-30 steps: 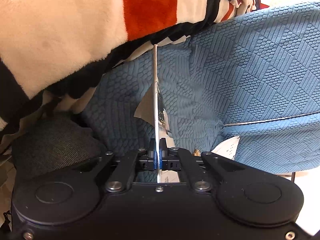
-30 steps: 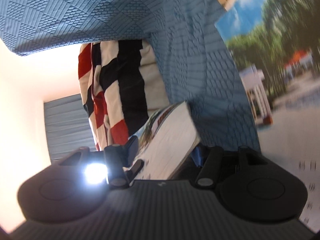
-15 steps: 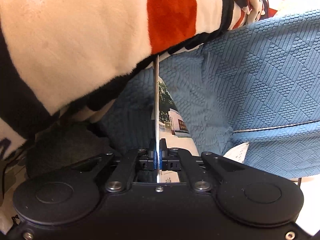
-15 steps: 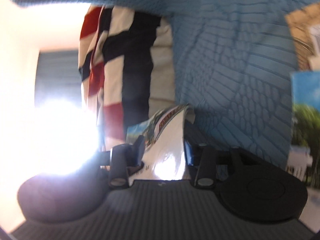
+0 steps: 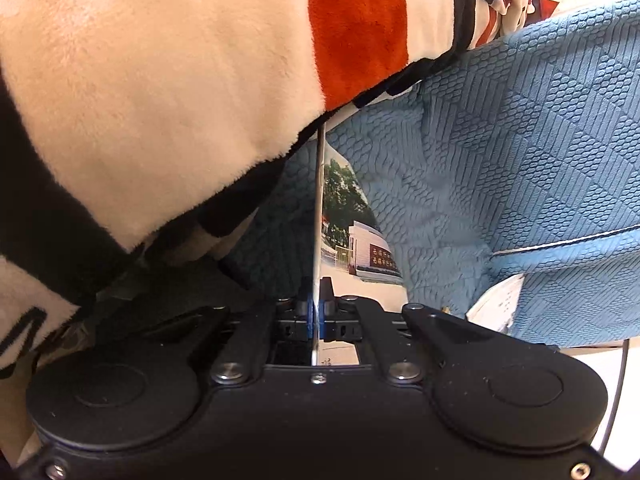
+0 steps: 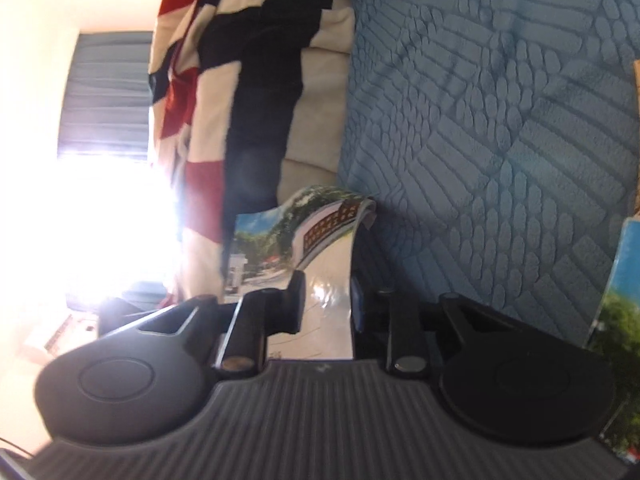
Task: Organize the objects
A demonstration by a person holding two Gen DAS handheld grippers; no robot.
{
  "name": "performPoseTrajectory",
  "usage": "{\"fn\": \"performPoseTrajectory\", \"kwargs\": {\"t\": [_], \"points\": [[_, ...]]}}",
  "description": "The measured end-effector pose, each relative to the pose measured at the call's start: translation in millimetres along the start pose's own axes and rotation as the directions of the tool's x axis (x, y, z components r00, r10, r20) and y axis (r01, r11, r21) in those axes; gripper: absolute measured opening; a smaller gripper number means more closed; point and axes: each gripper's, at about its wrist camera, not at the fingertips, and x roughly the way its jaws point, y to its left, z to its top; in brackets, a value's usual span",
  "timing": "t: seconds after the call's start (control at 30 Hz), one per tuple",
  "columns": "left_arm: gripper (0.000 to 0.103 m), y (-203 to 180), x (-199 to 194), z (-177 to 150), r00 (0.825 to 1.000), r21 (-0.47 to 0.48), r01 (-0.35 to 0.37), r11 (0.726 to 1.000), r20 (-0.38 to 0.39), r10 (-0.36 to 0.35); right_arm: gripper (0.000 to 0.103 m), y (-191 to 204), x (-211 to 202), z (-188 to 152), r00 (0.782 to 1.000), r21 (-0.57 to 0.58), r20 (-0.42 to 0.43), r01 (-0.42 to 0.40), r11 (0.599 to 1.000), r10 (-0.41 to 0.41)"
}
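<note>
Card (image 5: pixel 319 216) edge-on in left claw (image 5: pixel 317 308)

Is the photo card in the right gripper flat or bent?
Bent. Between the right gripper jaws, which have just been closing, the card arches over.

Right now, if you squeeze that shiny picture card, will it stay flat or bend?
Probably bend: between the right gripper's closing jaws the glossy photo card already bows. Its sheen suggests it may slip. It looks thin, so likely light.
</note>
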Motion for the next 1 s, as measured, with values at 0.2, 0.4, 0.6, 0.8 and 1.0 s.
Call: {"fn": "performPoseTrajectory", "kwargs": {"t": [0.2,0.4,0.6,0.8,1.0], "points": [[0.002,-7.2,-0.7,-7.5,1.000,0.039,0.001,0.999,-0.010,0.000,0.011,14.7,-7.4,-9.1,0.998,-0.068,0.041,0.053,0.996,-0.050],[0.002,-33.5,-2.1,-27.2,1.000,0.153,0.015,0.988,-0.011,-0.013,0.004,44.7,-44.3,-26.8,0.988,-0.155,0.131,0.107,0.982,-0.087],[0.003,-65.2,-1.9,-51.8,0.998,0.250,0.055,0.967,-0.046,-0.045,0.004,68.1,-91.1,-53.1,0.959,-0.207,0.240,0.200,0.958,-0.149],[0.003,-110.8,-6.5,-88.3,0.995,0.378,0.093,0.921,-0.062,-0.075,0.004,98.5,-138.1,-87.0,0.908,-0.253,0.363,0.313,0.916,-0.210],[0.003,-158.8,-15.3,-122.5,0.993,0.502,0.116,0.857,-0.073,-0.091,0.004,124.5,-181.7,-118.3,0.849,-0.258,0.464,0.403,0.878,-0.253]]}}
